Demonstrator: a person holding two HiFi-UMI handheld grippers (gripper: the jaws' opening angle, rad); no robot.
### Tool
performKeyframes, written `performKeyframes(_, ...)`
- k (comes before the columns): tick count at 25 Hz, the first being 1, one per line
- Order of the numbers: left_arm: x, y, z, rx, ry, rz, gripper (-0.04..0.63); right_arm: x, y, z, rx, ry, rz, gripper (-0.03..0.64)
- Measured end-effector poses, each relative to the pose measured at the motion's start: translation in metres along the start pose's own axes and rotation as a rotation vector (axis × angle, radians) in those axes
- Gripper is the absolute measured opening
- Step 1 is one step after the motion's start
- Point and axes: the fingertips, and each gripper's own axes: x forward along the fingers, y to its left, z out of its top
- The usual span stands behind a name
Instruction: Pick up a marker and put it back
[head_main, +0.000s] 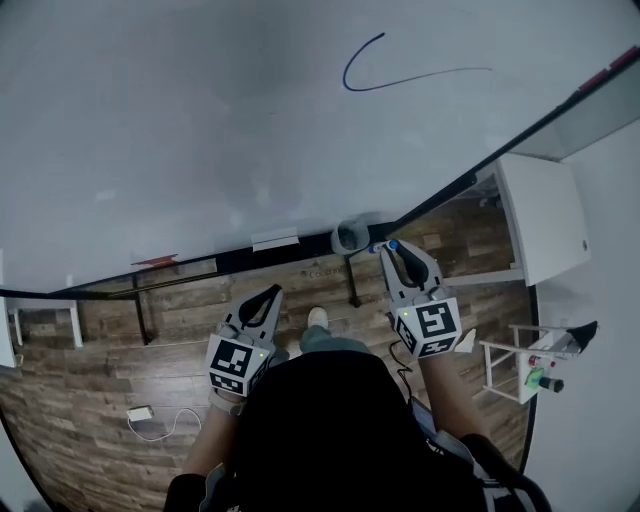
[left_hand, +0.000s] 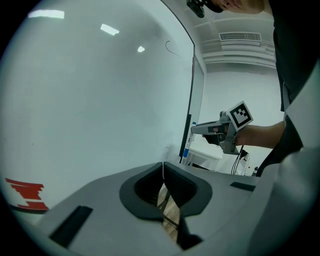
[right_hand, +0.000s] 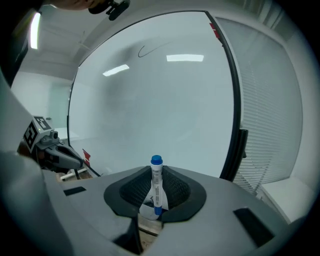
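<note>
Marker (right_hand: 156, 184): blue-capped, upright, clamped in right tool (right_hand: 156, 199), facing whiteboard (right_hand: 150, 100). Left tool (left_hand: 163, 169): jaws together, empty. Risk: grip looks narrow and low on the barrel, so the marker may pivot or slip on return.

There were two grippers, the left gripper (head_main: 270, 295) and the right gripper (head_main: 386, 248), and each carried one cube with square markers, so two cubes in all. One marker (right_hand: 156, 184) with a blue cap stood between the right gripper's jaws. One whiteboard (head_main: 200, 130) rose ahead of both grippers and bore a single drawn blue line (head_main: 400, 80) and one red printed mark (left_hand: 25, 195). Just beside the right gripper's tips was one grey cylinder (head_main: 350, 237). Out past the right gripper's outer side stood one white cabinet (head_main: 545, 220) and one small white rack (head_main: 515, 362). Below the left gripper, one white adapter (head_main: 140, 413) with one cable lay on the floor. One shoe (head_main: 317, 318) showed between the two grippers.
</note>
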Motion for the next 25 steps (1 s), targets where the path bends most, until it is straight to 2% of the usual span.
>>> performKeyframes(3,0.007,-0.009,0.001,0.029,-0.011,-0.072,0.023,-0.017,-0.005,0.0,0.015,-0.007,-0.05,0.092)
performKeyframes(8,0.02,-0.015,0.009,0.039,0.004,-0.127,0.023,-0.046,-0.013,-0.009,0.046,0.005,-0.132,0.092)
performKeyframes(17,0.045,-0.047,0.004,0.105,0.022,-0.299,0.023,-0.103,-0.026,-0.038,0.136,0.028,-0.289,0.092)
performKeyframes(25,0.061,-0.064,0.001,0.135,0.037,-0.37,0.023,-0.138,-0.032,-0.069,0.2,0.068,-0.368,0.092)
